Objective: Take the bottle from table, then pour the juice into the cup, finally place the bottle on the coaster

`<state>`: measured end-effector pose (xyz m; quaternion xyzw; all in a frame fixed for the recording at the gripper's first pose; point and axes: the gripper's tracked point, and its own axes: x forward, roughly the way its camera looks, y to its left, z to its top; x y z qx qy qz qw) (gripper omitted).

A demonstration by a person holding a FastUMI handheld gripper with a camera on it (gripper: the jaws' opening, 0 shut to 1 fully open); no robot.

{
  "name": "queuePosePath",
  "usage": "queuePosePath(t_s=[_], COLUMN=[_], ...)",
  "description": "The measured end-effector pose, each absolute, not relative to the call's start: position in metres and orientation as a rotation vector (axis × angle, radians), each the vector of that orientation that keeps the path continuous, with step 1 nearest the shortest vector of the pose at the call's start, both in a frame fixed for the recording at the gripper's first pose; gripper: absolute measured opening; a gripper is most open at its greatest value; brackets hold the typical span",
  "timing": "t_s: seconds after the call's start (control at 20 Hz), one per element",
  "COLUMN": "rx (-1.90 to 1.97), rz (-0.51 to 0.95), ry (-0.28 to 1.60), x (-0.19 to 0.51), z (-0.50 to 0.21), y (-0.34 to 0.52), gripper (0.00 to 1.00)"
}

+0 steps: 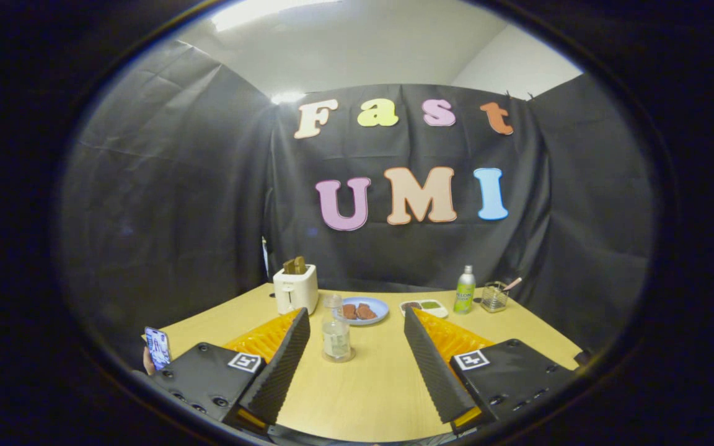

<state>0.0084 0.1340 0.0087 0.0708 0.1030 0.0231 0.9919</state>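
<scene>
The gripper (357, 347) has its two fingers spread wide apart with nothing held; a clear bottle (336, 337) stands on the wooden table (369, 396) just ahead, between the fingers; a green bottle (464, 290) stands far back, beside a glass cup (494, 297).

A light wooden tabletop (369, 384) enclosed by black cloth walls (165, 204), white ceiling (357, 49) above with bright lights (258, 9) at 12 o'clock.

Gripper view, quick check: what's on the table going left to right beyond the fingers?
Toaster → clear bottle between the open gripper's fingers → blue plate → small white tray → green bottle → glass cup.
</scene>
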Motion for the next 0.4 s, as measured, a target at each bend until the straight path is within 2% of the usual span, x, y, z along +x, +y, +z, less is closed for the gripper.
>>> queuePosePath(t_s=[0.4], rx=[0.138], rz=[0.047], ry=[0.202], x=[0.0021], z=[0.0145], y=[0.1407], gripper=[0.96])
